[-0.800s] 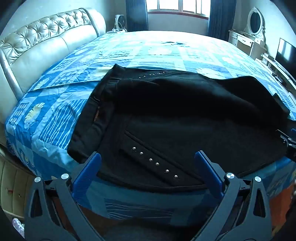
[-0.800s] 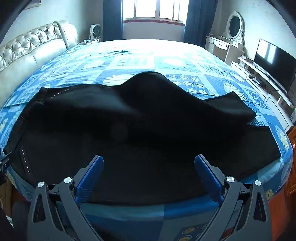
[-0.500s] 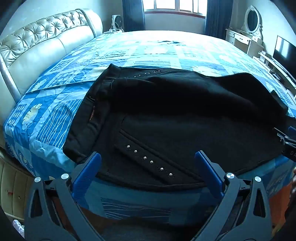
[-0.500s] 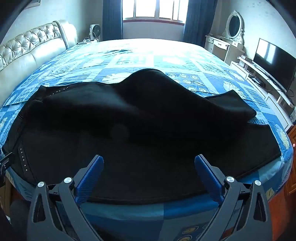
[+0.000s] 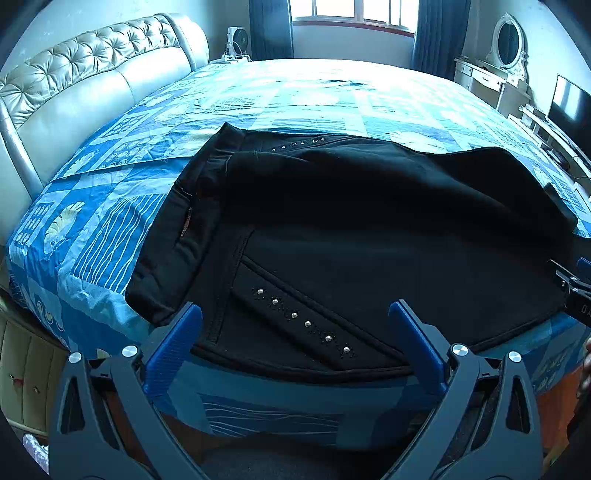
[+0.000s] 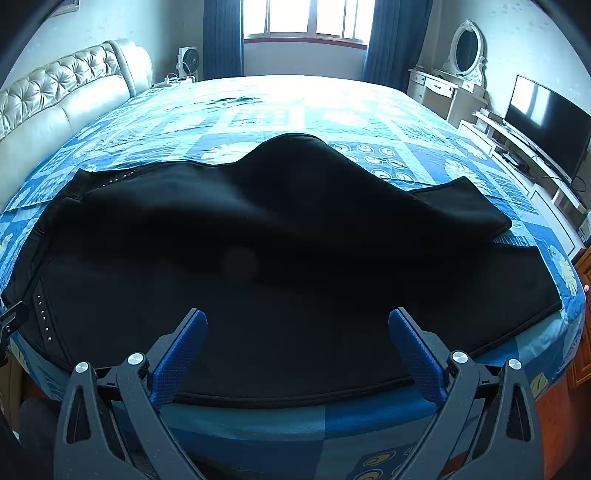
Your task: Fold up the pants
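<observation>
While both tools hang over the near edge of the bed, a pair of black fleecy pants (image 5: 369, 229) lies spread across the near part of the blue patchwork quilt (image 5: 258, 99), waistband to the left and leg ends to the right. The left gripper (image 5: 295, 317), with blue ribbed pads on dark grey arms, has its jaws wide apart and nothing between them; it hovers above the near hip of the pants, just over a slanted pocket trimmed with a row of small silver studs (image 5: 303, 321). The right gripper (image 6: 297, 323), built the same way, also stands fully spread and empty, poised above the near leg further right. In the right wrist view the far leg bulges up in a rounded hump (image 6: 295, 155) and its hem lies folded over the near one at the right. Far off stand a tufted cream leather headboard (image 5: 92, 74) at the left, a bright window (image 6: 306, 18) between dark blue curtains, and a flat black television (image 6: 550, 122) at the right.
</observation>
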A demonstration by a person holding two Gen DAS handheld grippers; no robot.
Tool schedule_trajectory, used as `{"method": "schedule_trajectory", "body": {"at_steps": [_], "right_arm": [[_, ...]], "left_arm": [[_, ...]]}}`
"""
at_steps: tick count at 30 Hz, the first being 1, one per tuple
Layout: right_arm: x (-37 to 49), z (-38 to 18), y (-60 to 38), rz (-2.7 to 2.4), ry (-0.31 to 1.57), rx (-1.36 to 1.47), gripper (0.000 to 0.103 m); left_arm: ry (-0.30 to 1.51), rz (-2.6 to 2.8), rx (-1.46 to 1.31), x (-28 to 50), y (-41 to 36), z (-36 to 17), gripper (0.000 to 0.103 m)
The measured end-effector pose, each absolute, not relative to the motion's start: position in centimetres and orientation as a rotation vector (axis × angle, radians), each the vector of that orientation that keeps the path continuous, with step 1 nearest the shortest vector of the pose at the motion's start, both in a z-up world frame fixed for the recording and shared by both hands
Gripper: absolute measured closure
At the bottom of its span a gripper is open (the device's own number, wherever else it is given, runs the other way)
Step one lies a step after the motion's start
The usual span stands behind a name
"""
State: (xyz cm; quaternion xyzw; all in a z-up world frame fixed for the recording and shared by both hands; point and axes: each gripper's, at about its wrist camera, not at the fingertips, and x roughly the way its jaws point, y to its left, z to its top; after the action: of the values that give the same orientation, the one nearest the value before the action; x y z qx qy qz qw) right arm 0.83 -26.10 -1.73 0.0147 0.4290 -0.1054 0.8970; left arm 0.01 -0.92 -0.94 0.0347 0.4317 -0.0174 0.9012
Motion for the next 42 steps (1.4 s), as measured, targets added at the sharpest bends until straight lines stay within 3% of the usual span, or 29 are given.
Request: {"method": "schedule_trajectory", "body": {"at_steps": [42], "right_arm": [[0.77, -1.88, -25.62, -0.217, 0.892, 0.017, 0.005]], "left_arm": [[0.891, -0.035, 0.069, 0.02, -0.74, -0.90, 0.002]]}}
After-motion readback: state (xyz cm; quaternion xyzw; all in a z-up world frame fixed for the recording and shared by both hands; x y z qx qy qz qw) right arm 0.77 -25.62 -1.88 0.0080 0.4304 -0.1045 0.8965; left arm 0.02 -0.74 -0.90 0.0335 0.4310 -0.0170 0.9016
